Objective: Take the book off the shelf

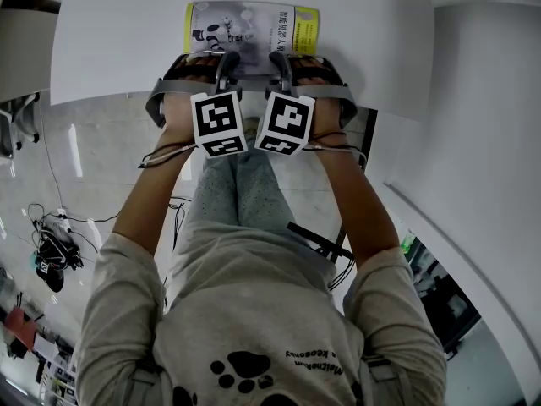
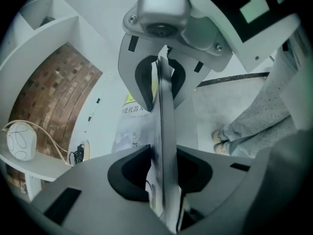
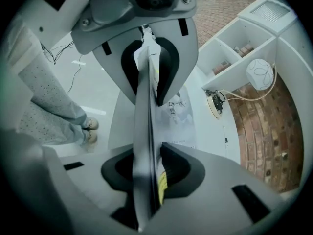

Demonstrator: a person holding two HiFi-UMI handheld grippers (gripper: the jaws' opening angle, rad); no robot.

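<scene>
A thin book [image 1: 254,28] with a grey picture cover and a yellow spine edge lies flat on the white tabletop [image 1: 118,41]. Both grippers sit side by side at its near edge. In the head view the left gripper [image 1: 226,60] and right gripper [image 1: 281,60] reach just over that edge. In the left gripper view the book [image 2: 165,146] runs edge-on between the jaws of the left gripper [image 2: 164,126], with dark gaps on both sides. The right gripper view shows the same: the book [image 3: 143,146] stands between the jaws of the right gripper [image 3: 149,126], which are not pressing on it.
White curved shelving [image 1: 473,142] rises to the right. A white ball lamp [image 3: 260,73] with a cord sits on a shelf before a brick wall [image 2: 54,97]. Cables [image 1: 51,244] lie on the floor at the left. The person's legs [image 1: 237,193] stand close to the table's edge.
</scene>
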